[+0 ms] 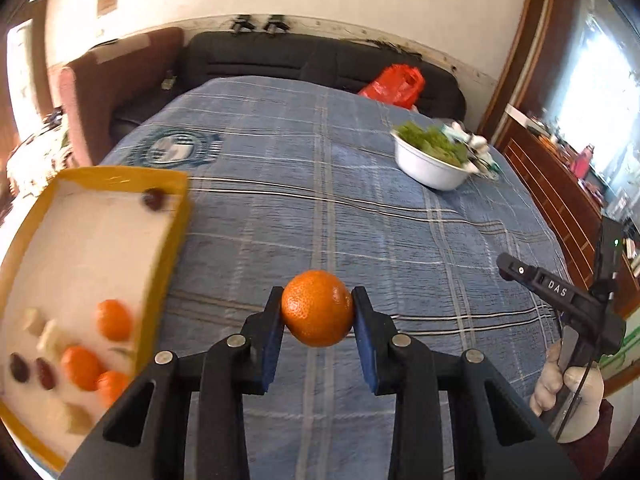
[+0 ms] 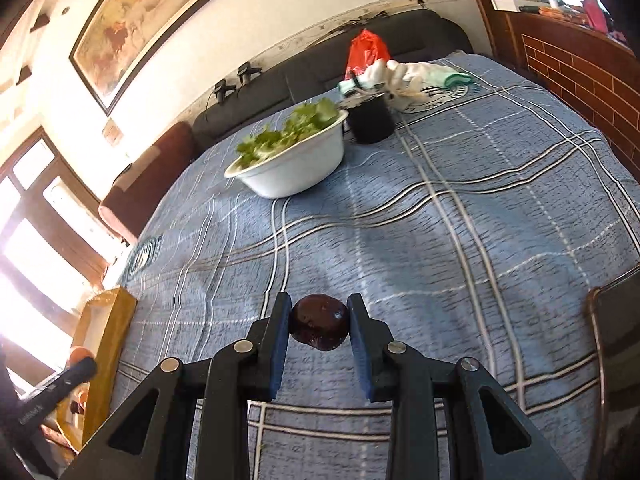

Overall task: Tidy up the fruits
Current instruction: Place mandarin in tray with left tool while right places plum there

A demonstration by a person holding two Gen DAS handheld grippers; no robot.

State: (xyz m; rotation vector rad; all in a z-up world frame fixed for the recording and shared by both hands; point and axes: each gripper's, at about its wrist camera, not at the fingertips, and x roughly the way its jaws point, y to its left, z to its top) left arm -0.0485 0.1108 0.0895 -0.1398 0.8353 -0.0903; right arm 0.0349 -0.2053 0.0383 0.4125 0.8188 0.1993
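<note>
Both grippers hang tilted downward over a table draped in a blue plaid cloth (image 1: 400, 240). The left gripper (image 1: 318, 312) has its blue-padded jaws closed partway around a round orange tangerine (image 1: 318, 308), the pads pressing on either side and the fruit lifted clear of the cloth. The right gripper (image 2: 319, 322) pinches a small, dark reddish-brown, wrinkled fruit (image 2: 319, 322) the same way, jaws drawn in tight against it. In the left view a pale gloved hand (image 1: 568, 388) grips the right tool's black handle at the table's right edge.

At the left edge sits a yellow-rimmed white tray (image 1: 168, 240), holding three more tangerines (image 1: 114, 320), dark fruits and pale chunks, blurred. A wide stretch of bare cloth lies ahead of both grippers. Further back, toward the right, stands a white bowl of green leaves (image 2: 296, 168), with a black cup (image 2: 370, 122) just beside it and a red plastic bag (image 2: 366, 52) beyond, by the dark sofa (image 1: 260, 56).
</note>
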